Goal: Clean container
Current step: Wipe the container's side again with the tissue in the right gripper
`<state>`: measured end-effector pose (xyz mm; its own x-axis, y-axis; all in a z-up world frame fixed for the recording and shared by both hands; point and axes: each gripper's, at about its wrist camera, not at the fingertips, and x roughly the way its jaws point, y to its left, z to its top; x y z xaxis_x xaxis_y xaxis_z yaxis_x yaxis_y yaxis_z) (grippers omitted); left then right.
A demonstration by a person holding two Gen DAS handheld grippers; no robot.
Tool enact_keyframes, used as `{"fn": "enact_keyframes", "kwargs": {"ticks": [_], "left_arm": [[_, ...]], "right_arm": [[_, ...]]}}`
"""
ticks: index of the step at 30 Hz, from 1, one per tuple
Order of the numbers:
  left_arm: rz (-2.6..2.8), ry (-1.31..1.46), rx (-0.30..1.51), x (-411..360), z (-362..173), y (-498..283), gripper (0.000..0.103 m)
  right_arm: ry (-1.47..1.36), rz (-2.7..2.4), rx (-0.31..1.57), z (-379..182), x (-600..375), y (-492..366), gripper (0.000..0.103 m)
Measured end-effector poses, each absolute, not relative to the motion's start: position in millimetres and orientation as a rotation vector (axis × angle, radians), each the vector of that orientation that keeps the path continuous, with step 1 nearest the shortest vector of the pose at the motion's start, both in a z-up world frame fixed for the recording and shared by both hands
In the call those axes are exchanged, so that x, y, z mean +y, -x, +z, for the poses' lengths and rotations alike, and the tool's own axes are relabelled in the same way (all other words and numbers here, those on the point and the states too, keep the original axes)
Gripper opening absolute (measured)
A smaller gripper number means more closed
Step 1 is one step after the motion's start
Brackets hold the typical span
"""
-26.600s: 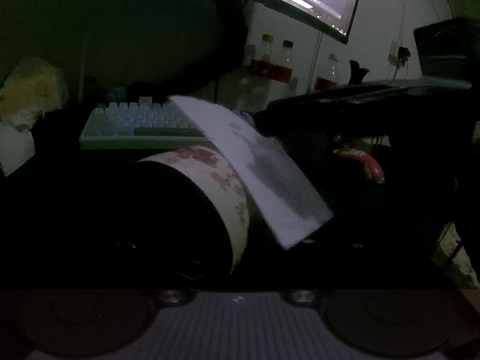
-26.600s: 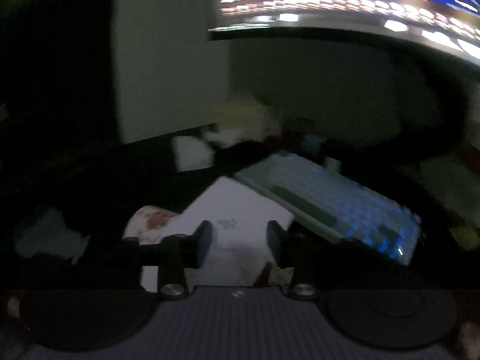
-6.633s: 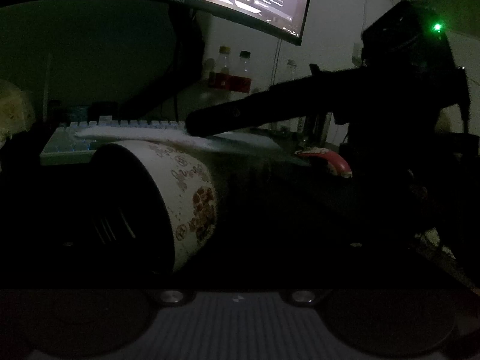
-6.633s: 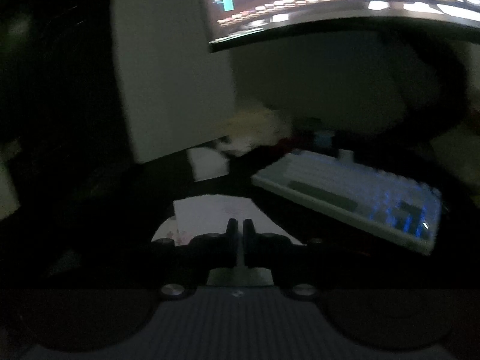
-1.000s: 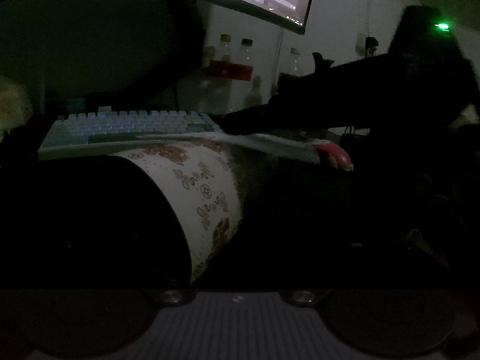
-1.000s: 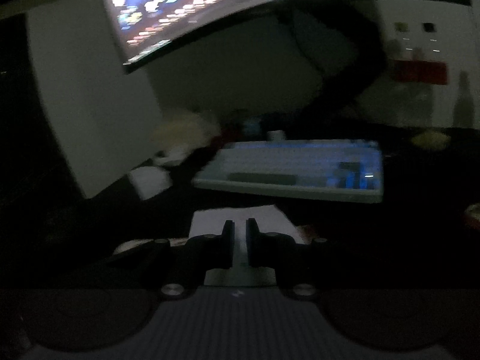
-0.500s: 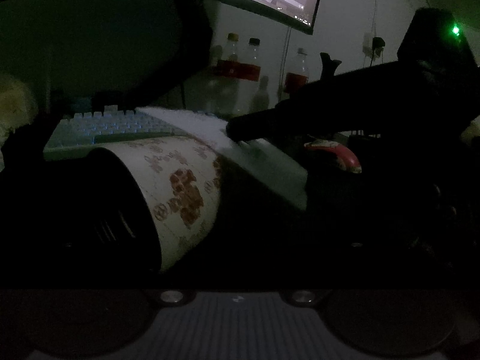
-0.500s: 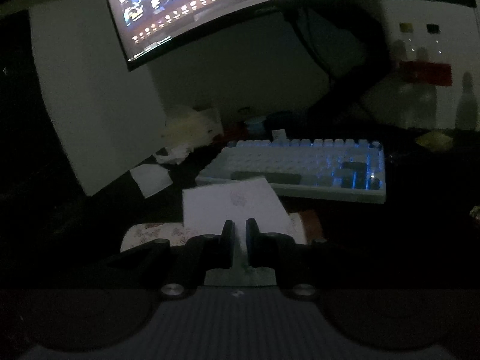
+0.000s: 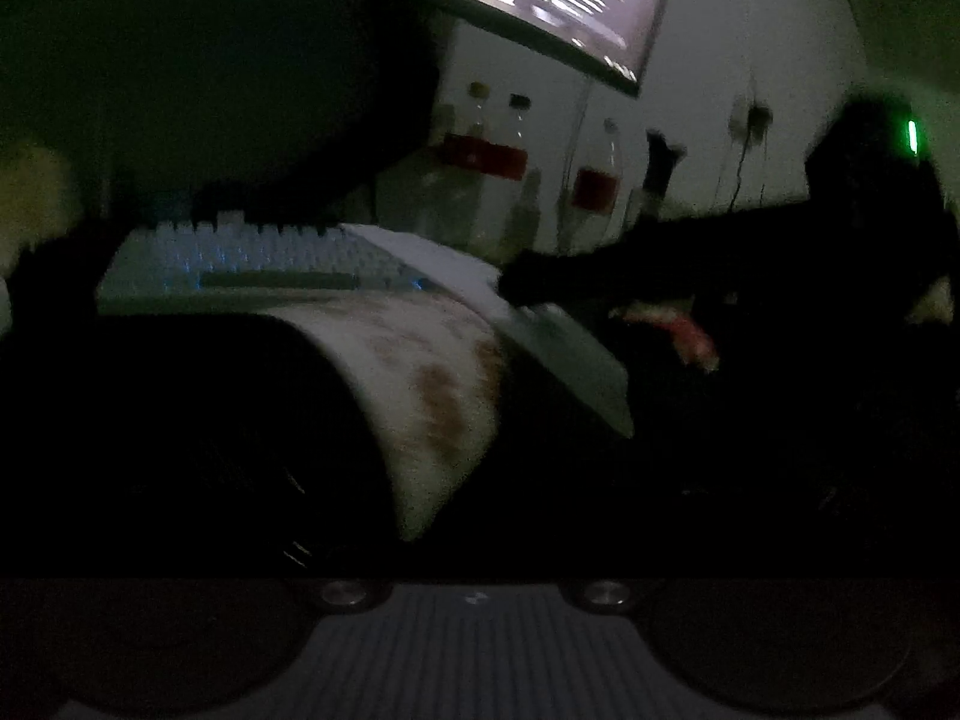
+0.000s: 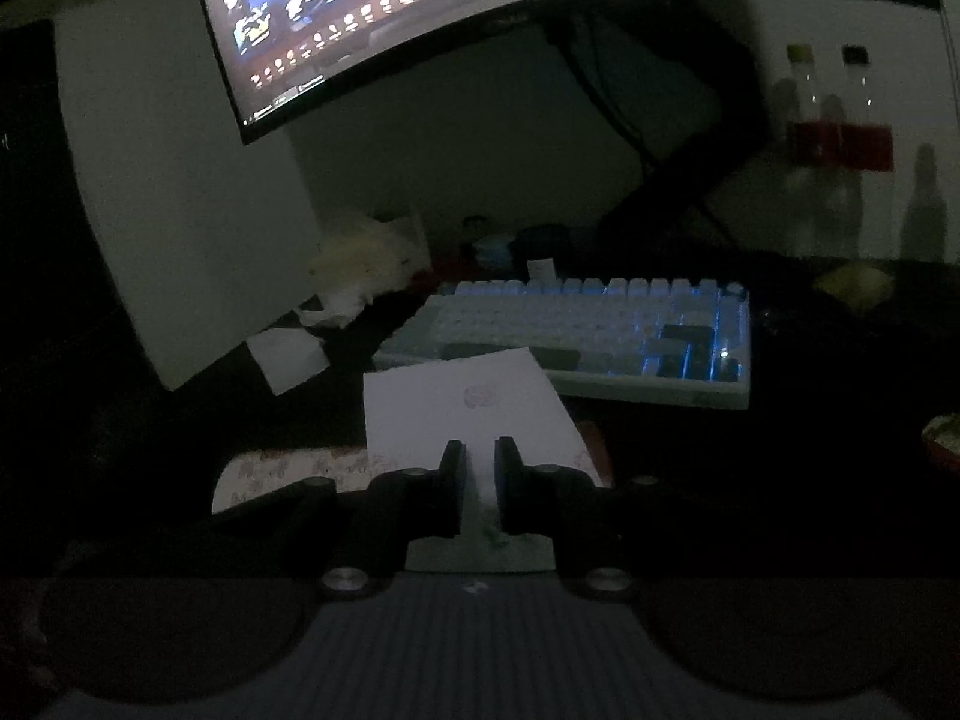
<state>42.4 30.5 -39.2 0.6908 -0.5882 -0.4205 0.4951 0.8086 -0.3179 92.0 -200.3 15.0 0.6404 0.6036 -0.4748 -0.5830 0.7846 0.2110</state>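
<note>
The room is dark. A round white container with a red-brown floral band [image 9: 432,384] fills the left wrist view, lying on its side and held by my left gripper, whose fingers are lost in the dark. My right gripper [image 10: 480,468] is shut on a white wiping cloth [image 10: 462,408] and presses it on the container's top edge [image 10: 288,468]. In the left wrist view the right gripper [image 9: 522,288] comes in from the right with the cloth [image 9: 540,336] draped over the container's side.
A backlit white keyboard [image 10: 600,336] lies behind the container. A curved monitor [image 10: 480,0] hangs above. Bottles with red labels [image 9: 486,156] stand at the back wall. Crumpled tissues [image 10: 366,270] lie at the left. A red and white object [image 9: 690,336] lies at the right.
The cloth has slid across the container's top as my right gripper moved. The container has turned slightly in the left gripper. The right gripper stays shut on the cloth.
</note>
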Motion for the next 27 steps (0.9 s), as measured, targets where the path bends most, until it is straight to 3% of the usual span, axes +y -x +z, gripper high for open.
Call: {"fn": "enact_keyframes", "kwargs": {"ticks": [3,7,8,11,12,17,24,27], "left_arm": [[-0.695,0.260,0.534,35.0,-35.7,-41.4,0.007],[-0.708,0.190,0.504,21.9,-25.2,-26.5,0.008],[-0.695,0.167,0.504,19.3,-24.9,-24.6,0.013],[-0.618,0.103,0.499,14.7,-29.8,-18.4,0.060],[-0.606,0.091,0.496,14.0,-32.1,-17.1,0.067],[-0.585,0.072,0.514,13.2,-38.2,-20.9,0.068],[-0.563,0.083,0.517,14.1,-41.2,-26.8,0.082],[-0.543,0.071,0.513,15.6,-39.8,-28.7,0.083]], "right_arm": [[-0.050,0.699,0.564,15.5,-202.9,-96.2,0.013],[-0.064,0.729,0.575,16.2,-206.4,-101.8,0.013],[-0.067,0.737,0.577,16.4,-207.3,-103.2,0.013],[-0.078,0.759,0.585,17.0,-209.9,-107.4,0.013],[-0.081,0.766,0.588,17.1,-210.8,-108.6,0.013],[-0.089,0.763,0.584,17.0,-211.0,-100.6,0.013],[-0.046,0.895,0.577,13.9,-180.8,-64.6,0.014],[0.010,0.895,0.539,7.4,-172.7,-65.9,0.014]]}}
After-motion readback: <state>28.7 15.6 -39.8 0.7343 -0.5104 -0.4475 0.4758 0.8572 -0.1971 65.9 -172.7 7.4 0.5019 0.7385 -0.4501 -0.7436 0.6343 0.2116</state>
